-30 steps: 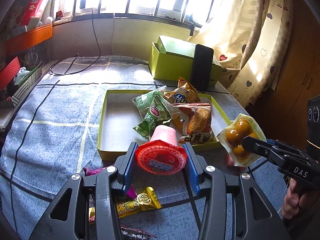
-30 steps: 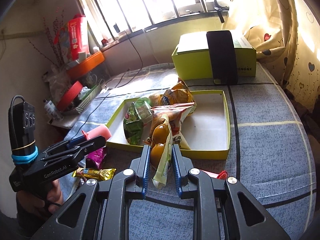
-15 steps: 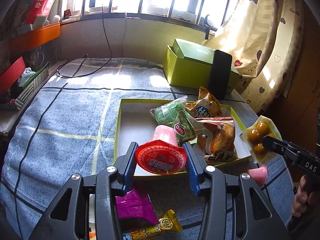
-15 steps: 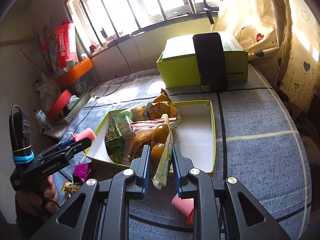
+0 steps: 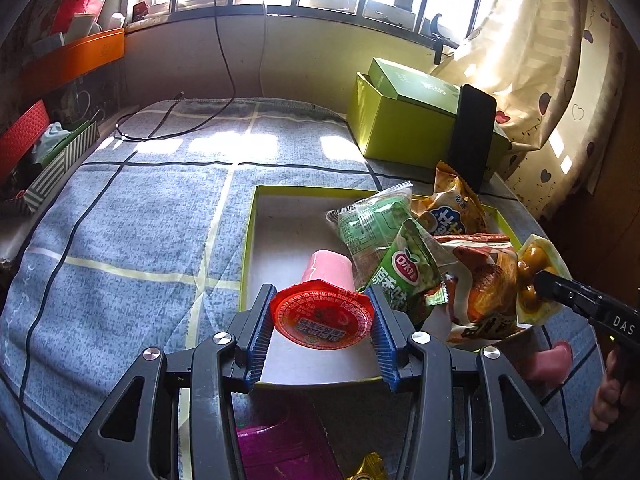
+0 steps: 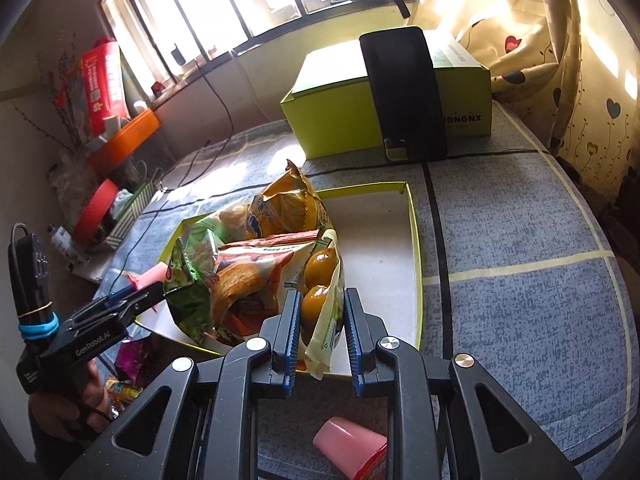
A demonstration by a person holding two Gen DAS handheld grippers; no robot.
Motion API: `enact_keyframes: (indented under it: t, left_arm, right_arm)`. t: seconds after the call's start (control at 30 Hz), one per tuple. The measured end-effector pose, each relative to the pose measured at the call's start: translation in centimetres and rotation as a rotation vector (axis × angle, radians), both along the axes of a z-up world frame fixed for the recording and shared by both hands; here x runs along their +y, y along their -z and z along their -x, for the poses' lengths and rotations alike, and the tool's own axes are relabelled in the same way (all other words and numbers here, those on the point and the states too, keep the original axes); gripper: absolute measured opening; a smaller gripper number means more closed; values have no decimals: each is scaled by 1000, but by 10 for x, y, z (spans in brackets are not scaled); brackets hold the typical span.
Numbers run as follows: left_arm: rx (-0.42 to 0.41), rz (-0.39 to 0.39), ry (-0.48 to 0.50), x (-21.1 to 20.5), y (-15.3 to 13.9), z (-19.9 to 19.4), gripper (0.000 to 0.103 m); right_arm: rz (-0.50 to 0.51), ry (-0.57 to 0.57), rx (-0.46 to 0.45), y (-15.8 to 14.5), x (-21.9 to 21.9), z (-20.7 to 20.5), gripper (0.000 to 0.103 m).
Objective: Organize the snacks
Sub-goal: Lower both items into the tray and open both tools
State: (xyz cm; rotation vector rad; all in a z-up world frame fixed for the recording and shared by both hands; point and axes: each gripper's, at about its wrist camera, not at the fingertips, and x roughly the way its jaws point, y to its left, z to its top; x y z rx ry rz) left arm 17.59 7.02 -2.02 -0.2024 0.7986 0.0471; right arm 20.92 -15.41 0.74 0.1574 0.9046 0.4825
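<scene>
Left wrist view: left gripper tilted downward over tray, fingers clamping jelly cup.

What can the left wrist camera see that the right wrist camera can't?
Only the left wrist view shows the red foil lid of the pink jelly cup held in the left gripper, seen head-on, and the pale green snack packet in full.

Only the right wrist view shows a second pink cup lying on the cloth near the camera, and the right gripper from behind, shut on the bag of yellow fruit.

Both show the shallow yellow-green tray with its snack pile, the green box and the black phone leaning on it.
</scene>
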Motion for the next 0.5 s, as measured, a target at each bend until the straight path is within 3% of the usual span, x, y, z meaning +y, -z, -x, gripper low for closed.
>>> enact_keyframes:
  t: [0.23,0.5]
  left_arm:
    - [24,20,24,-1,4,-3,47]
    - [-38,53,49,-2,-11,6,48]
  right_arm:
    - [-11,24,-6,-2,-4,-2,22]
    - [-33,57,-14,-8,-18,3,24]
